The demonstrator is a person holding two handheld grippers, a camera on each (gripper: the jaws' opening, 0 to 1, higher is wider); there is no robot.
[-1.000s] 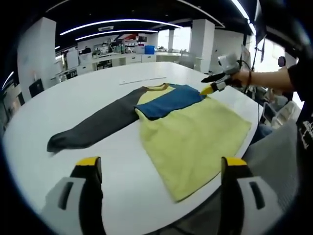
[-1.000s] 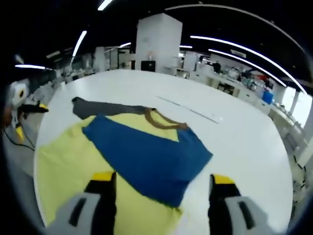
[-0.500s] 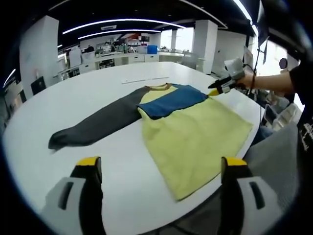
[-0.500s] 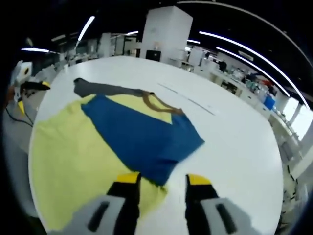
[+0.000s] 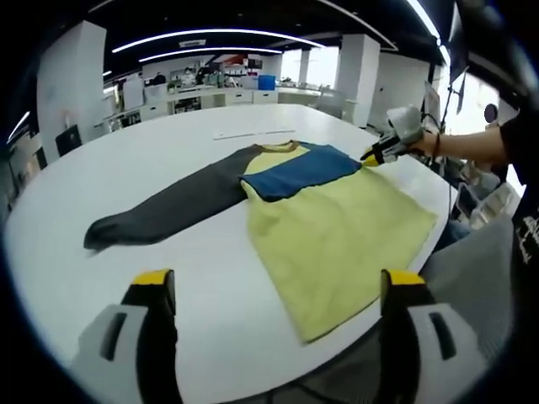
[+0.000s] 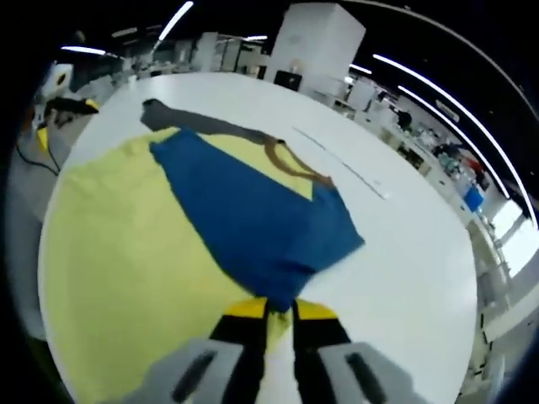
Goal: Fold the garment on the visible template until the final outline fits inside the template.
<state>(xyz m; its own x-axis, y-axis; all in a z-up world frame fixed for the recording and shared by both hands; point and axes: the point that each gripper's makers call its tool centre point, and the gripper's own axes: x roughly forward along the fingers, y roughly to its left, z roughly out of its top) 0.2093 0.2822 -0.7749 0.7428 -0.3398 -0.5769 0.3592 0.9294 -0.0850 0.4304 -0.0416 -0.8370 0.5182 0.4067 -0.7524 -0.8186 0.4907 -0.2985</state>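
Now right gripper [image 6: 279, 309] fingers pinch the garment's [image 6: 143, 236] blue sleeve [image 6: 253, 223]; left gripper [image 5: 274, 282] fingers gape empty.

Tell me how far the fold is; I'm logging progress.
Done: blue sleeve lies folded across the yellow body. In hand: right gripper is shut on its fold edge. Left: grey sleeve lies spread on the table; left gripper open.

Garment [image 5: 337, 231] lying flat on white table [image 5: 152, 168] — yellow body, blue sleeve [image 5: 299, 172] lying folded across chest, grey sleeve [image 5: 164, 210] stretching out leftward. Left gripper [image 5: 276, 282] hovering near table edge, jaws standing wide apart. Right gripper [image 5: 370, 158] touching garment's far corner beside blue sleeve — hand [image 5: 429, 143] holding it.
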